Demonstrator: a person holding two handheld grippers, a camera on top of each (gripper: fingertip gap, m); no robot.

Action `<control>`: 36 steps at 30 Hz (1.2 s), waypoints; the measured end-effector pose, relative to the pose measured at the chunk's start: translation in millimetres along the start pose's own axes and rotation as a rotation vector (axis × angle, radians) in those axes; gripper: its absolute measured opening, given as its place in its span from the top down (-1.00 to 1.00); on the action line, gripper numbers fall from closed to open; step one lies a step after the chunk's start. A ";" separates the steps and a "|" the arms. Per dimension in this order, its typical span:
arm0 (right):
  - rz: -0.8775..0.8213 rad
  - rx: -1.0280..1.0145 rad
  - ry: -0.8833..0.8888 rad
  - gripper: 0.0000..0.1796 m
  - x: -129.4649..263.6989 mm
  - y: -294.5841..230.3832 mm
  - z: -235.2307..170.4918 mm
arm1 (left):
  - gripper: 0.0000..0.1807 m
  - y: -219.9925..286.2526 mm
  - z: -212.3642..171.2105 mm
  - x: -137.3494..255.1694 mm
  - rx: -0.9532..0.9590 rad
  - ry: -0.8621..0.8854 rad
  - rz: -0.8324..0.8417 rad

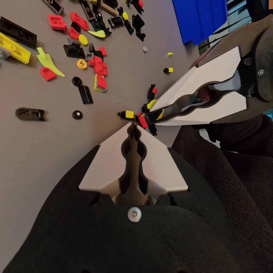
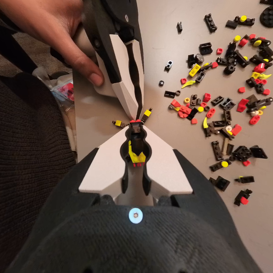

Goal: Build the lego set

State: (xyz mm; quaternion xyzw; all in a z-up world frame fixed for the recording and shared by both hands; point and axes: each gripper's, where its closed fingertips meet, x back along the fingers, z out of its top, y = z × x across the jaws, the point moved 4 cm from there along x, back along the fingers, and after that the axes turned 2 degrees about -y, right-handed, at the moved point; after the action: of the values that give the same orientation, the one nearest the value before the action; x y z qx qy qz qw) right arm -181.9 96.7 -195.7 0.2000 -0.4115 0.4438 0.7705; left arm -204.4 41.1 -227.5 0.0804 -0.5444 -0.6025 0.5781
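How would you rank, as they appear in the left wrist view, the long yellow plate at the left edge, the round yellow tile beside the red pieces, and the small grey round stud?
Largest to smallest:
1. long yellow plate
2. round yellow tile
3. grey round stud

Lego pieces [image 1: 99, 66]: glossy smooth plastic. Table [image 1: 44, 147]: matt grey, smooth. Left gripper [image 1: 133, 123] fingers: matt white plastic, faint layer lines. Sleeve [image 1: 214, 169]: dark knitted cloth.

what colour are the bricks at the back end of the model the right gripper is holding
Yellow, with small red bits behind, on the model in the right gripper. Best seen in the right wrist view.
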 end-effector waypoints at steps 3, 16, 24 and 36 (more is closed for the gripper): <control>0.000 0.001 -0.008 0.89 0.4 1.5 -0.2 | 1.00 0.0 0.0 0.0 -0.002 -0.001 0.001; -0.029 -0.016 -0.053 0.89 -0.8 0.8 2.8 | 1.00 0.4 -0.5 -0.4 -0.003 0.000 0.004; -0.036 -0.024 -0.060 0.89 -2.4 -1.4 4.9 | 1.00 0.2 -0.6 -0.3 0.003 0.001 0.000; -0.073 -0.003 -0.053 1.00 -5.4 0.8 6.4 | 1.00 0.5 -1.1 0.3 0.005 -0.004 0.002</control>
State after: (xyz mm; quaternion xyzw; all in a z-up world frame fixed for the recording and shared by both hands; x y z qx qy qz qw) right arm -187.0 90.0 -196.4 0.2256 -0.4247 0.4093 0.7753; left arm -203.4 40.4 -227.4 0.0803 -0.5471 -0.6006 0.5775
